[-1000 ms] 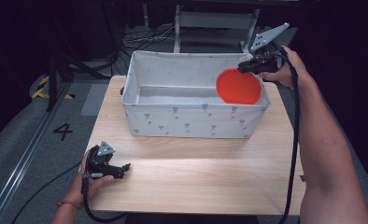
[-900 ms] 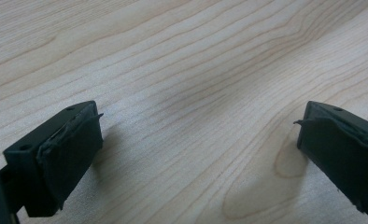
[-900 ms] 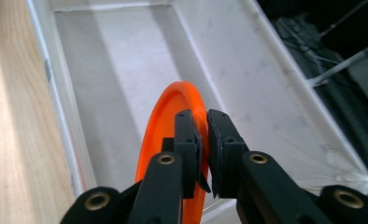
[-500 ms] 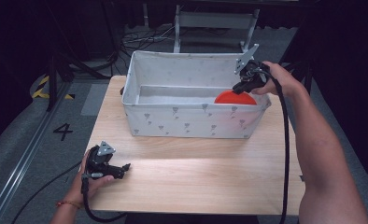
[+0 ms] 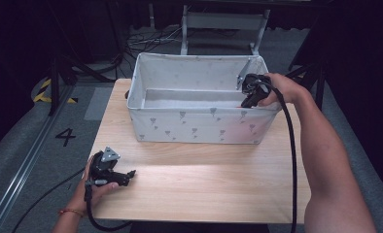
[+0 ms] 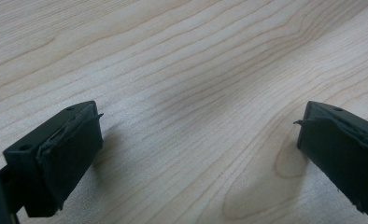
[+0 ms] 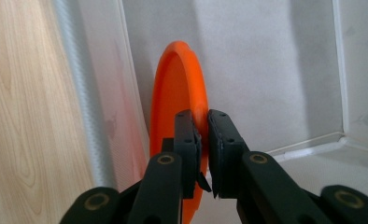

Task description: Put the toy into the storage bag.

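Observation:
An orange plate [image 7: 173, 93] stands on edge inside a white fabric bin [image 5: 199, 121], close to the bin's near wall at its right end. My right gripper [image 7: 204, 126] is shut on the plate's rim and reaches down over the bin's right corner [image 5: 250, 94]. In the high view the bin's wall hides almost all of the plate. My left gripper [image 5: 126, 175] rests on the wooden table [image 5: 204, 179] at the front left, far from the bin. Its jaws are wide apart with bare wood between them [image 6: 196, 135].
The bin stands at the back half of the table and its grey floor [image 7: 266, 70] holds nothing else that I can see. Dark floor, cables and a metal frame [image 5: 223, 22] lie beyond the table.
My right gripper has lowered the orange plate from above the bin's right rim down into the bin. The left gripper has stayed where it was.

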